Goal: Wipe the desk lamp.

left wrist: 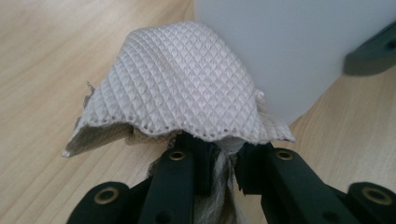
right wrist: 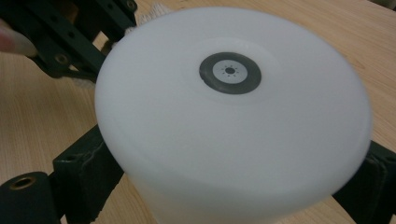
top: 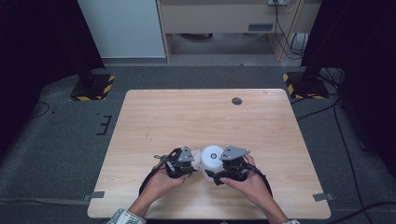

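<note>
A white cylinder [top: 212,158] with a small dark ring on its flat top [right wrist: 230,71] stands on the table near the front edge. My right gripper [top: 215,171] is shut on it, one jaw on each side of its wall [right wrist: 233,154]. My left gripper [top: 195,162] comes in from the cylinder's left and is shut on a white waffle-textured cloth [left wrist: 187,88]. The cloth bulges out over the jaws and rests against the cylinder's side [left wrist: 280,42]. In the right gripper view the left gripper [right wrist: 100,49] sits behind the cylinder at the upper left.
The light wooden table [top: 187,112] has a small dark round mark [top: 236,101] near its far edge. Two stands with yellow-black striped bases [top: 93,86] [top: 303,84] sit on the floor beyond the table's far corners. Cables run along the right.
</note>
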